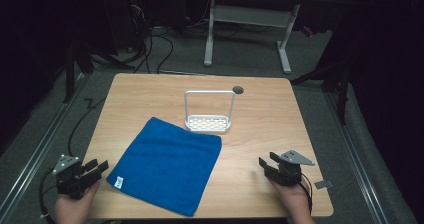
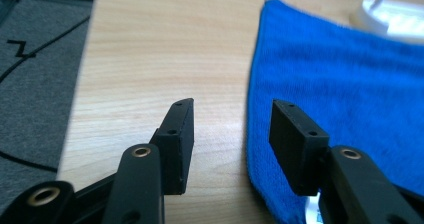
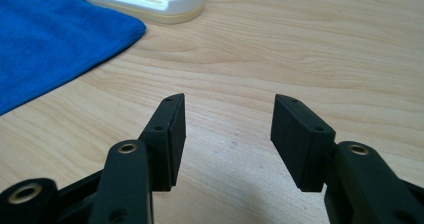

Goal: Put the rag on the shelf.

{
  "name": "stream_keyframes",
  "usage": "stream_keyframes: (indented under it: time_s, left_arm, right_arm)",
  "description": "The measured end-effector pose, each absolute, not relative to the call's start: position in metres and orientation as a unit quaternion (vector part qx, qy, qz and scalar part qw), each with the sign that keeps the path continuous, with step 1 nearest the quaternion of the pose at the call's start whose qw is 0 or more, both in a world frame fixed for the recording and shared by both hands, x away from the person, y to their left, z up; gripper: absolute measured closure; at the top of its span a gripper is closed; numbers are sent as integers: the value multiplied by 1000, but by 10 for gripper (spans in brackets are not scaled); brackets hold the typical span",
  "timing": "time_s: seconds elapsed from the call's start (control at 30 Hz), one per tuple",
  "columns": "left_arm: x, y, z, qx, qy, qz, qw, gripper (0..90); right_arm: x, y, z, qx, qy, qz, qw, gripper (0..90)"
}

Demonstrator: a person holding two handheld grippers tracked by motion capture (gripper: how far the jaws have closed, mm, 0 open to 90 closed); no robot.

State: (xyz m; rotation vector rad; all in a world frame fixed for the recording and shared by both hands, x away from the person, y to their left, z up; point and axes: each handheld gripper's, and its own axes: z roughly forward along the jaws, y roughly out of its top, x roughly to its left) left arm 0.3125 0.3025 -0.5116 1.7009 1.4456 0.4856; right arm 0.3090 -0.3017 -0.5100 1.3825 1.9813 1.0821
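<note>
The left claw (image 1: 97, 168) sits at about eight o'clock on the desk (image 1: 260, 114), right at its edge, jaws spread apart with nothing between them (in the left gripper view (image 2: 232, 129) bare wood shows through the gap, with the cloth's edge just beside the right-hand jaw). The hand (image 1: 75, 206) holding it comes in from the bottom corner.

The right claw (image 1: 267, 161) rests at about four o'clock, also gaping and empty; in the right gripper view (image 3: 227, 129) the jaws stand wide over plain wood grain. Its hand (image 1: 295, 199) reaches up from the near edge.

Between the two, a blue towel (image 1: 167, 161) lies flat across the near-centre of the desk, turned like a diamond, with a small white label (image 1: 118, 182) at its seven o'clock corner. Just beyond its far corner, toward twelve o'clock, stands a white slotted tray (image 1: 208, 124) with a tall looped handle (image 1: 209, 93), touching or nearly touching the towel's edge. A small dark round hole (image 1: 238, 90) marks the desk further toward twelve o'clock.
</note>
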Motion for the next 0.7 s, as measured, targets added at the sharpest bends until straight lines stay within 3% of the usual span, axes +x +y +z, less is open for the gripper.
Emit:
stream_keyframes:
  time_s: [0.7]
  left_arm:
    - [313,290,-509,711,535,204,408,568]
  right_arm:
    - [310,-298,-515,509,727,393,241,489]
